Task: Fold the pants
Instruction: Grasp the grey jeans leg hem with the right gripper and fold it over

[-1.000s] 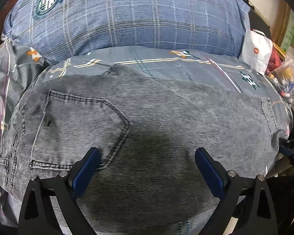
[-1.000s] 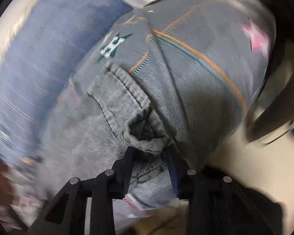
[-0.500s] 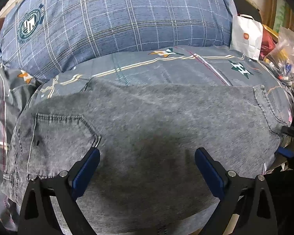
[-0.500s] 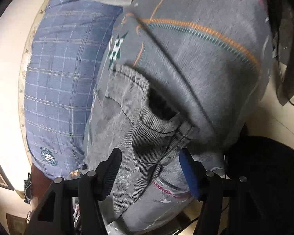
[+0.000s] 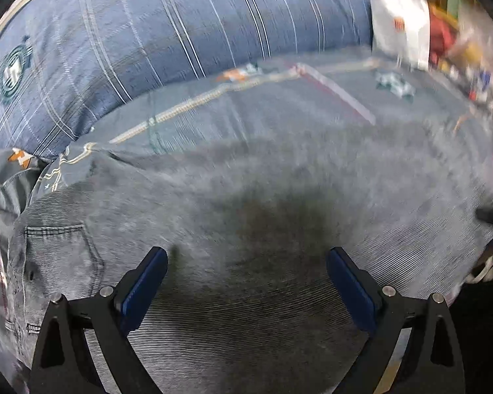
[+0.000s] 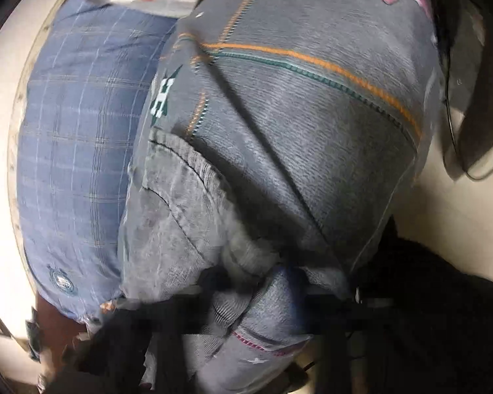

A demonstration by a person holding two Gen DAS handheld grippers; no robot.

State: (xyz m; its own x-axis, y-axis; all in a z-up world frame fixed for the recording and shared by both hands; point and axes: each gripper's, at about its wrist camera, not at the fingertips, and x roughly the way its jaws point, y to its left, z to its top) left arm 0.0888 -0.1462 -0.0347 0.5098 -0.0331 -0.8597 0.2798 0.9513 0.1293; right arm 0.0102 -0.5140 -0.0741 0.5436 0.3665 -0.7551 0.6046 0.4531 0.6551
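Pants (image 5: 246,229) flat beneath wide-open, empty left claw (image 5: 246,262); blurred right claw (image 6: 246,295) state unclear.

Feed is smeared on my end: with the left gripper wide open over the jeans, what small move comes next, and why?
Probably lower the left gripper and pinch the near edge of the jeans. Its blue pads stand wide apart with only flat denim between them, gripping nothing. The jeans lie spread across the bedsheet, not visibly folded here. The right gripper is too blurred to judge.
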